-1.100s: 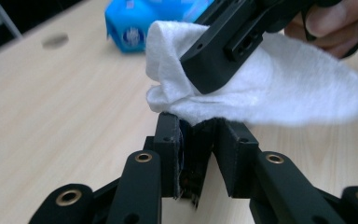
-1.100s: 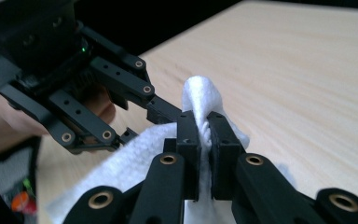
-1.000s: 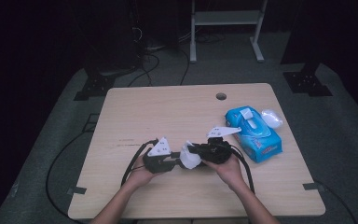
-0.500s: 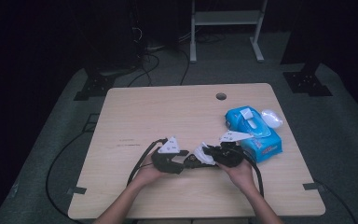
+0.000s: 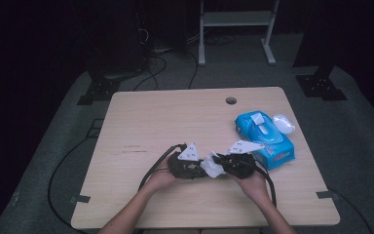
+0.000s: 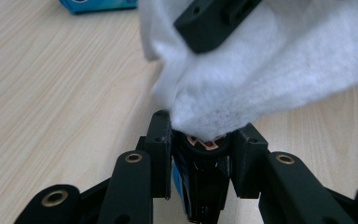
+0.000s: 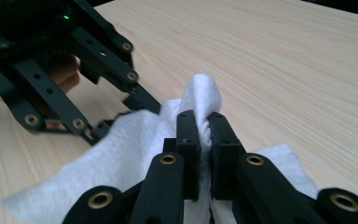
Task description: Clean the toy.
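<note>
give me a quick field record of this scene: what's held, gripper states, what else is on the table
held item: white wipe, stretched between the two grippers
left gripper: shut on a lower edge of the wipe, after a brief opening and closing again
right gripper: shut on a fold of the wipe
wipe position: near the front middle of the table
other items: blue wipes pack at the right side, a small white lid-like piece beside it
table hole: round hole near the far edge
</note>
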`<state>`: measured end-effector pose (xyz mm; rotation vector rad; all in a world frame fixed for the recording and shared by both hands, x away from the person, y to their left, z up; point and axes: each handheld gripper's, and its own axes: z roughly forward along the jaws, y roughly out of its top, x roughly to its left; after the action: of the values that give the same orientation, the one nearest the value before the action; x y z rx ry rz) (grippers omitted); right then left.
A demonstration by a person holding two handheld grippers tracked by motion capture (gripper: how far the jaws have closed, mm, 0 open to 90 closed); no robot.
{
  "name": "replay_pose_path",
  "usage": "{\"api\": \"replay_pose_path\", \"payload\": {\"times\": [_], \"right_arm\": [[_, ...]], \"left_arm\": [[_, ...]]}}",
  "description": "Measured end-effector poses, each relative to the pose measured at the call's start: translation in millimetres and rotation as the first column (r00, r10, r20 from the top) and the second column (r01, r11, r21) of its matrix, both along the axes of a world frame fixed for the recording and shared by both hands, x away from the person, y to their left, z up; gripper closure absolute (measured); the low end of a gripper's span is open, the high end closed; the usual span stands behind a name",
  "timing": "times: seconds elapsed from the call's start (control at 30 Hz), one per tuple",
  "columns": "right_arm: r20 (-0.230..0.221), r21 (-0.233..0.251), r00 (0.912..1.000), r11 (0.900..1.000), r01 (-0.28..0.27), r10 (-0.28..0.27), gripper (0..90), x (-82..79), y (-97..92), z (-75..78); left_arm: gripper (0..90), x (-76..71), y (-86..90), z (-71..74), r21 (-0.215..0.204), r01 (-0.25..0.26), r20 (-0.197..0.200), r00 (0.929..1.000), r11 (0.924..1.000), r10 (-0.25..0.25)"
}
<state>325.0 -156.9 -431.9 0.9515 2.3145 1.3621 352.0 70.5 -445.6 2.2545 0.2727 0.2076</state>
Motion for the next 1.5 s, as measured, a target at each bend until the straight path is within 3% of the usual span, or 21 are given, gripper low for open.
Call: {"api": "replay_pose_path", "payload": {"times": [0.1, 0.17, 0.3, 0.4, 0.57, 0.67, 0.87, 1.1, 1.5], "right_arm": [[0.013, -0.002, 0.9999, 1.0000, 0.008, -0.008, 84.0, -2.8, -2.6, 0.6], [0.009, 0.035, 0.9999, 0.9993, 0.012, -0.012, 84.0, -3.4, -3.8, 2.1], [0.016, 0.077, 0.9995, 0.9967, 0.026, -0.027, 84.0, -2.6, -5.4, 6.7], [0.032, 0.057, 0.9986, 0.9975, 0.041, -0.043, 84.1, -2.5, -7.4, 9.5], [0.011, 0.046, 0.9980, 0.9970, 0.062, -0.062, 84.0, -1.3, -16.8, 5.9], [0.004, 0.046, 0.9977, 0.9967, 0.067, -0.067, 84.0, -1.8, -20.3, 3.9], [0.007, 0.063, 0.9972, 0.9952, 0.074, -0.075, 84.0, -1.0, -23.1, 5.3], [0.006, 0.044, 0.9979, 0.9969, 0.065, -0.065, 84.0, -1.0, -17.2, 2.3], [-0.014, 0.012, 0.9990, 0.9990, 0.043, -0.043, 84.0, 2.9, -2.4, -5.2]], "left_arm": [[65.3, 0.3, 2.6, -0.3, -0.008, 0.001, -0.014, 0.9999, 1.0000, -0.001], [64.7, 1.0, 6.0, -0.5, -0.017, -0.001, -0.042, 0.9991, 0.9999, 0.000], [62.5, 2.0, 11.3, -1.3, -0.027, -0.011, -0.050, 0.9987, 0.9996, 0.010], [57.2, 3.1, 8.9, -1.0, -0.037, -0.016, -0.059, 0.9981, 0.9992, 0.014], [55.6, 4.2, 1.6, -4.7, -0.027, -0.011, -0.062, 0.9980, 0.9996, 0.010], [62.6, 3.7, 0.0, -6.1, -0.018, -0.004, -0.054, 0.9986, 0.9998, 0.003], [64.4, 3.5, 4.1, -4.7, -0.007, -0.003, -0.042, 0.9991, 1.0000, 0.003], [64.6, -0.3, 20.8, -2.8, 0.012, -0.012, -0.028, 0.9995, 0.9999, 0.013], [64.6, -10.6, 71.9, -2.0, 0.018, -0.050, -0.030, 0.9983, 0.9986, 0.051]]}}
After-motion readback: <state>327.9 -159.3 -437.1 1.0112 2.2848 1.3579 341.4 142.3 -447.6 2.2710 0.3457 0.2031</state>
